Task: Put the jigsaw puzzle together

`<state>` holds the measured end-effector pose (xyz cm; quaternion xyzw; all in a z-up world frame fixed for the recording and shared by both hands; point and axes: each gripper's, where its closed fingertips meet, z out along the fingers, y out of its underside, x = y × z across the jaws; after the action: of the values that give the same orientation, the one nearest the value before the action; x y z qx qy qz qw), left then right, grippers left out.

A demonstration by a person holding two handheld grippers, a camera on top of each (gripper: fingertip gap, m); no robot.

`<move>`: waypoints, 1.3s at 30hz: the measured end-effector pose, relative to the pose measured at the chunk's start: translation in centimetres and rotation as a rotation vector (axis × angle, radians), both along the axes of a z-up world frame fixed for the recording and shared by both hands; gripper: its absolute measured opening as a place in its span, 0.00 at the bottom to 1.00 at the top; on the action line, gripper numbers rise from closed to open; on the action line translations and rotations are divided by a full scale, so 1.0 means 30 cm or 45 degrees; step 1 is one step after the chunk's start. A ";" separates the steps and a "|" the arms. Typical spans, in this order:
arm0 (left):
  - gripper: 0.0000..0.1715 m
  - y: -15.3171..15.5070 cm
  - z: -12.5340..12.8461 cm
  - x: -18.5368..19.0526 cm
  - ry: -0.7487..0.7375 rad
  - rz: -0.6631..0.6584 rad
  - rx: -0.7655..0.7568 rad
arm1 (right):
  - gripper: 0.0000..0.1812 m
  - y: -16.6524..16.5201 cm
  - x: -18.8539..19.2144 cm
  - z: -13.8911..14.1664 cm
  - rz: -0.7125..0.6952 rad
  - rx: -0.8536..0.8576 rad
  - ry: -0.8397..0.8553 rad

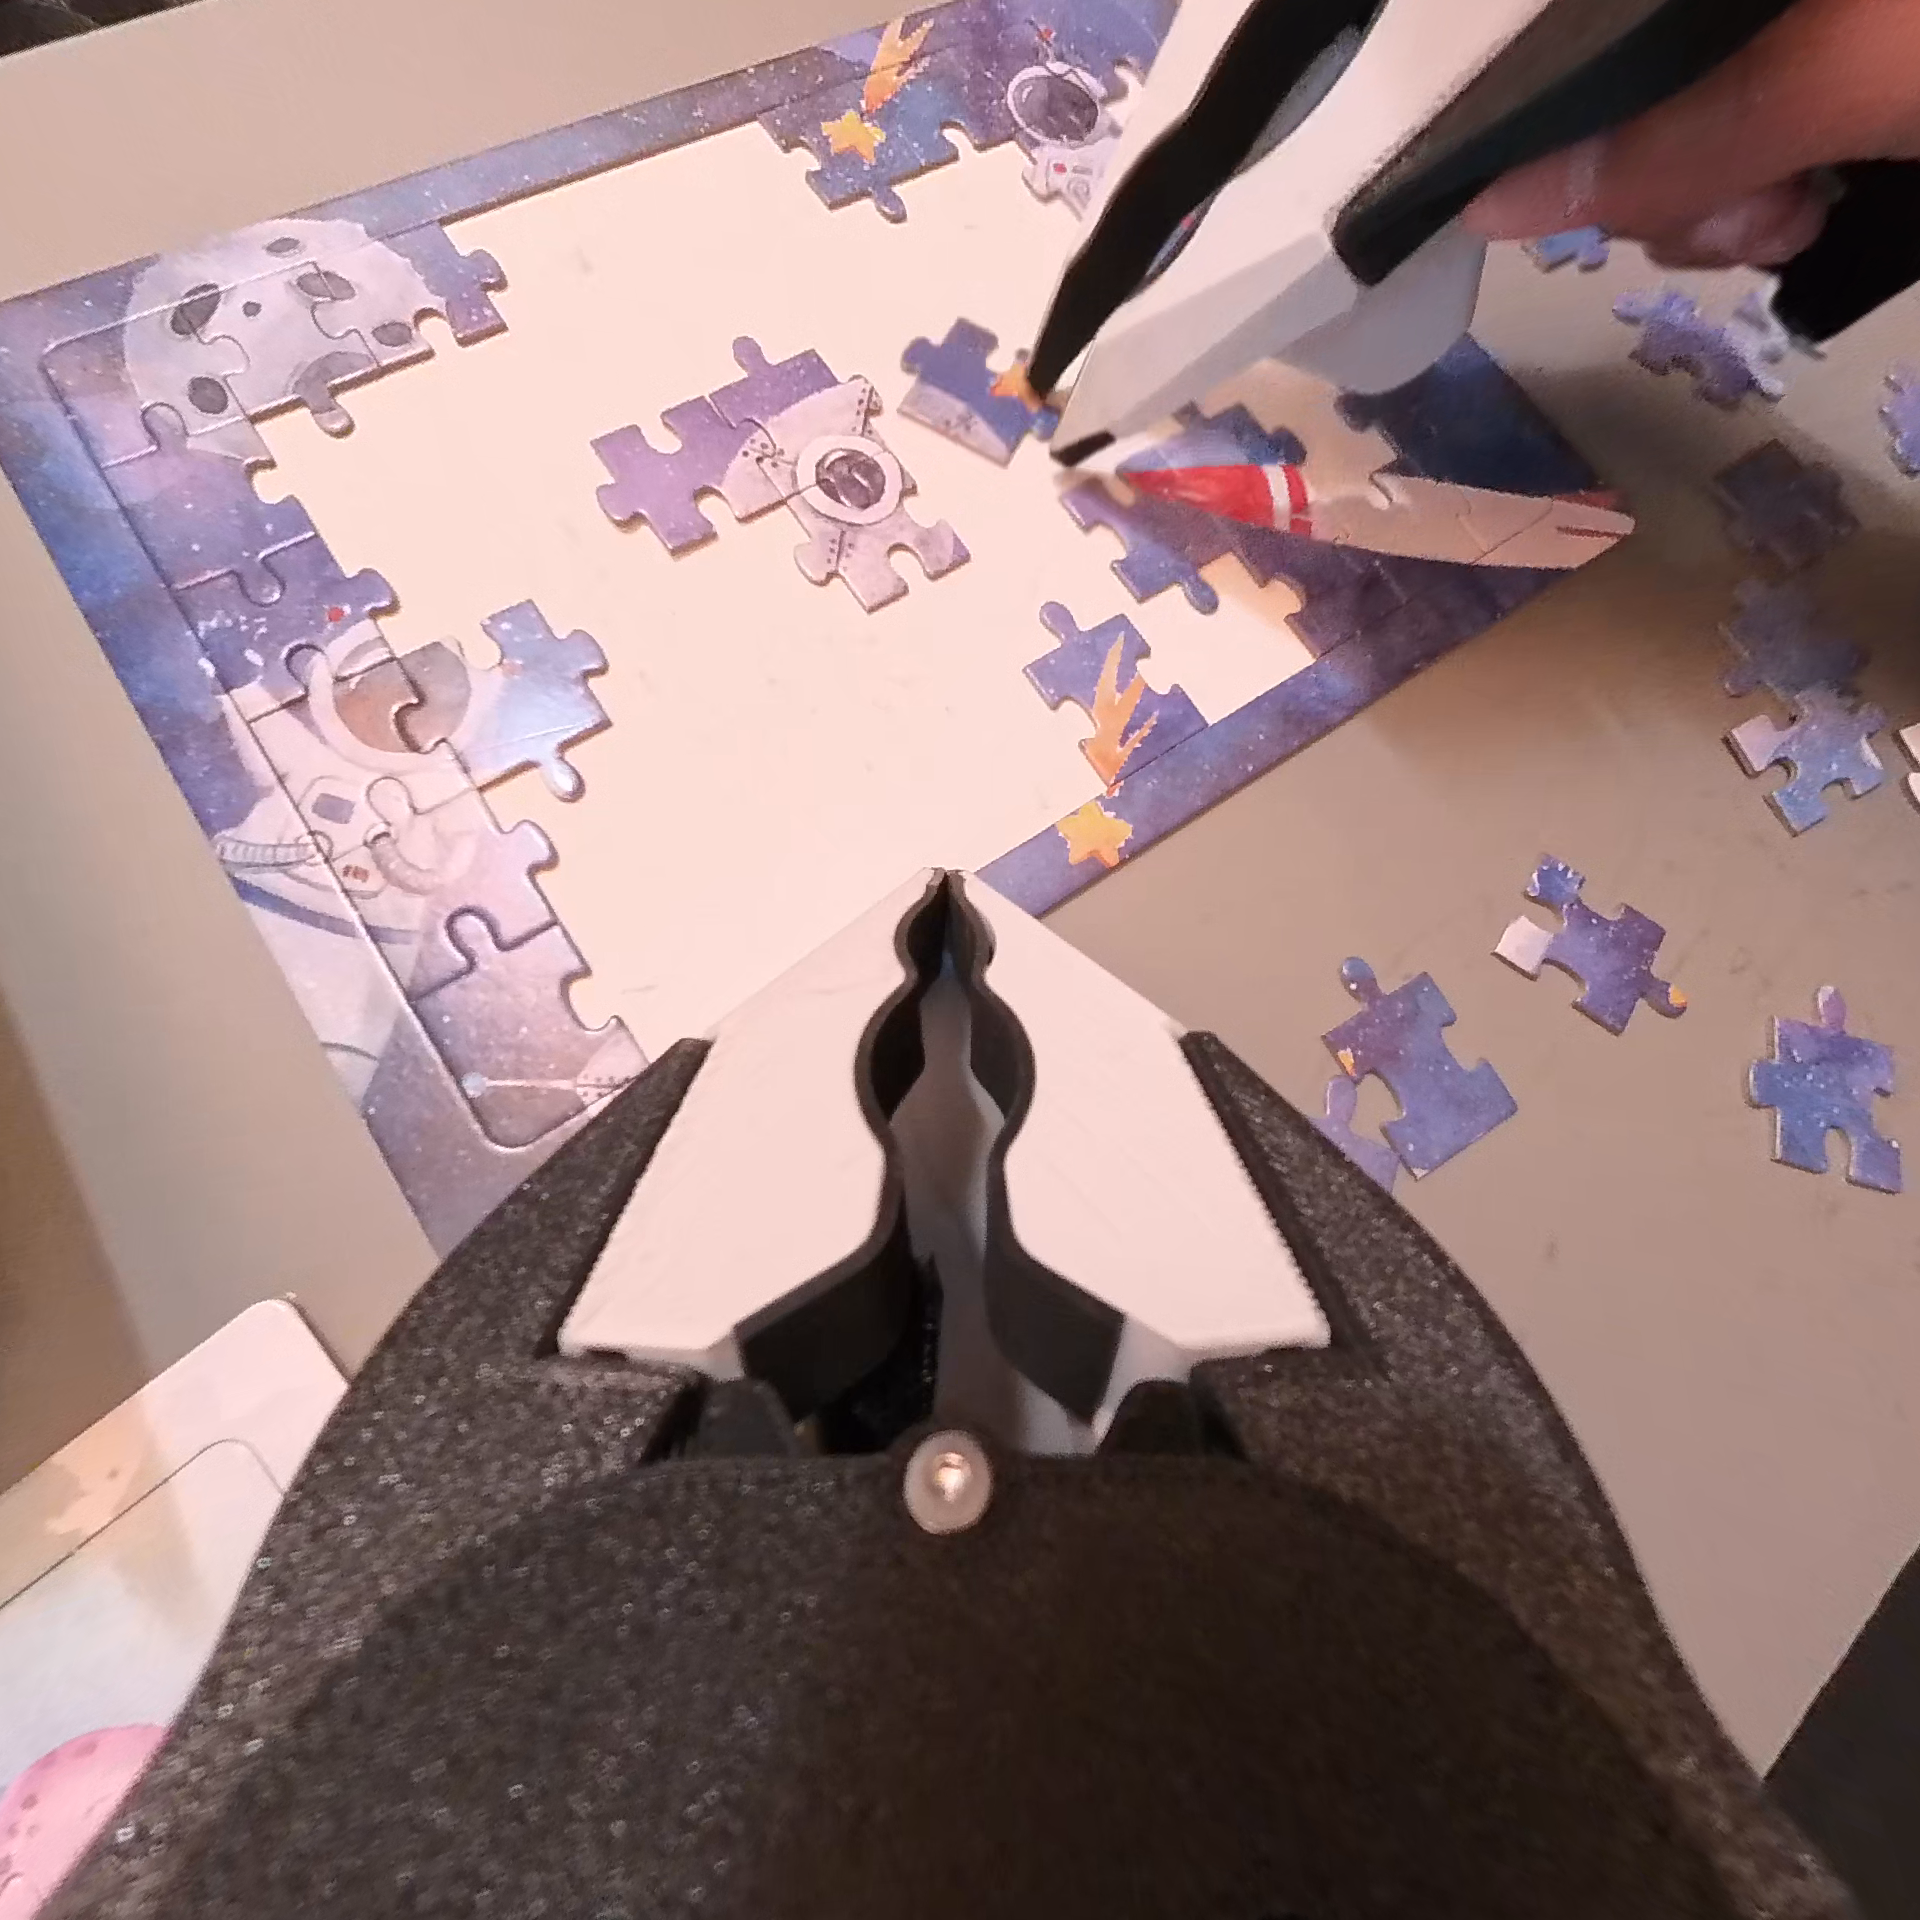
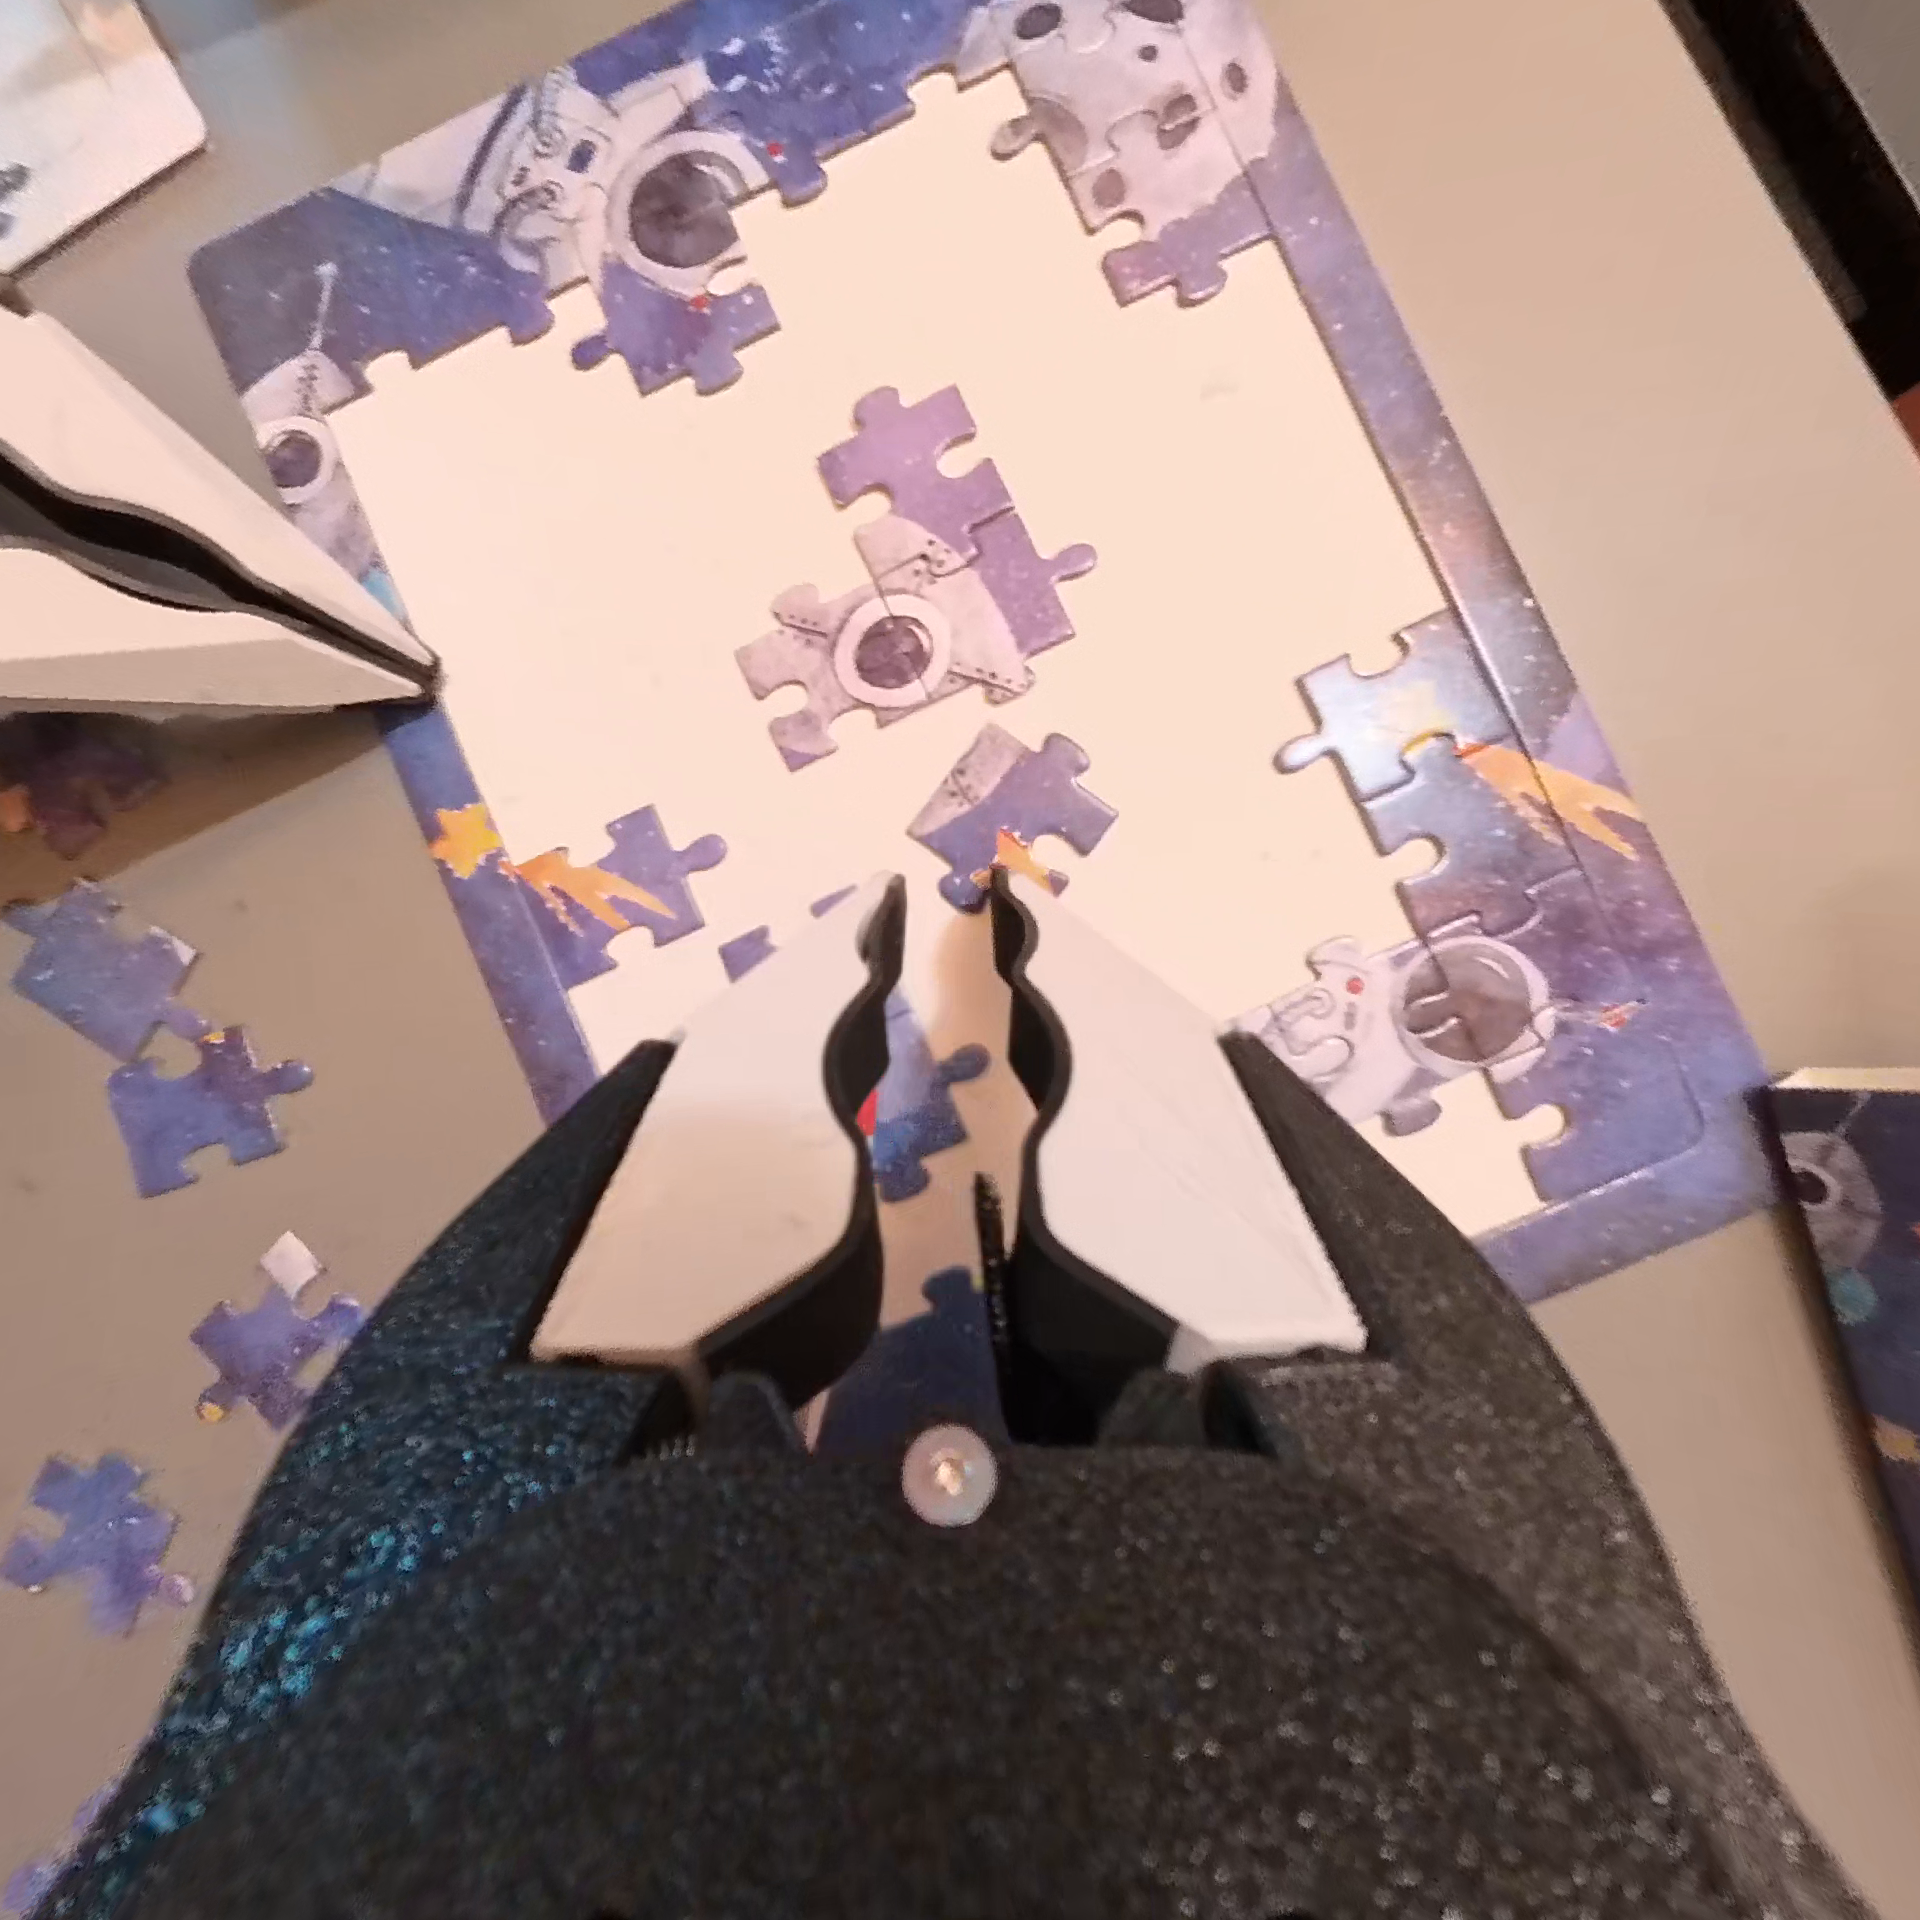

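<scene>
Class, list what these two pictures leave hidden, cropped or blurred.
- Rocket: left wrist view, its upper part is covered by the right tongs.
- Box: right wrist view, cut off by the right edge.
- Loose pieces: right wrist view, blurred, partly behind the tongs' body.
- Card: left wrist view, cropped by the left edge.

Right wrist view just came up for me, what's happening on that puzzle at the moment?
The right claw is open, its tips at a loose piece lying inside the puzzle tray, not yet gripping it. The left claw is shut and empty, hovering at the tray's edge. The border is mostly filled; a small joined cluster sits in the bare middle, and spare pieces lie on the table.
</scene>
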<state>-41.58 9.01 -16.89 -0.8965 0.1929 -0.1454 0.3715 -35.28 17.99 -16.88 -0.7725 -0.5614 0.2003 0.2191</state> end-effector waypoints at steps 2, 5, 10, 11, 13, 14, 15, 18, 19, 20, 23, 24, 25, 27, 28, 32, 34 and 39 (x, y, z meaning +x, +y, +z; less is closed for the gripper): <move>0.00 -0.001 0.000 0.000 0.002 -0.001 0.001 | 0.09 0.001 0.002 -0.001 -0.009 -0.009 0.002; 0.00 0.000 0.000 0.000 -0.001 -0.001 -0.001 | 0.11 -0.005 -0.006 0.000 -0.030 -0.022 0.014; 0.00 0.000 0.000 0.000 -0.003 -0.001 -0.001 | 0.12 -0.044 -0.044 0.016 -0.008 -0.075 0.068; 0.00 0.000 0.000 0.000 -0.003 -0.001 -0.001 | 0.12 -0.032 -0.040 0.024 -0.021 -0.049 0.070; 0.00 0.000 0.000 0.000 -0.003 -0.001 -0.001 | 0.11 -0.012 -0.021 0.031 -0.052 -0.037 0.066; 0.00 0.000 0.000 0.000 -0.003 -0.001 -0.001 | 0.11 -0.002 -0.007 0.027 -0.070 -0.031 0.050; 0.00 0.001 0.000 0.000 -0.002 -0.001 0.000 | 0.11 0.004 0.008 0.019 -0.080 -0.021 0.025; 0.00 0.001 0.000 0.000 0.001 -0.001 0.001 | 0.11 -0.007 0.012 0.004 -0.054 0.003 0.000; 0.00 0.001 0.000 0.000 0.002 -0.001 0.002 | 0.11 -0.006 0.005 0.011 -0.034 0.043 0.008; 0.00 0.001 0.000 0.000 0.001 -0.001 0.002 | 0.11 -0.004 -0.005 0.023 -0.009 0.087 0.020; 0.00 0.000 0.000 0.000 -0.006 -0.003 -0.001 | 0.19 0.008 -0.026 0.035 0.067 0.149 -0.001; 0.00 0.000 0.001 0.000 -0.005 -0.004 -0.002 | 0.22 0.017 -0.028 0.028 0.082 0.143 -0.018; 0.00 -0.001 0.001 0.000 -0.003 -0.005 -0.001 | 0.23 0.024 -0.035 0.021 0.089 0.112 -0.011; 0.00 -0.001 0.001 0.000 0.000 -0.008 0.000 | 0.26 0.021 -0.046 0.009 0.093 0.007 0.003; 0.00 -0.002 0.001 0.000 -0.002 -0.009 0.000 | 0.27 0.020 -0.050 0.006 0.102 -0.013 0.008; 0.00 -0.002 0.001 0.000 -0.014 -0.009 -0.006 | 0.23 0.029 -0.047 -0.010 0.124 0.067 -0.020; 0.00 -0.001 0.001 0.000 -0.015 -0.007 -0.007 | 0.20 0.032 -0.043 -0.009 0.107 0.057 -0.010; 0.00 -0.001 0.001 -0.001 -0.016 0.001 -0.009 | 0.18 0.038 -0.034 -0.007 0.094 0.030 0.000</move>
<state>-41.61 8.99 -16.85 -0.8969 0.1897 -0.1517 0.3695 -36.30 19.14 -17.08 -0.7485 -0.5919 0.2016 0.2206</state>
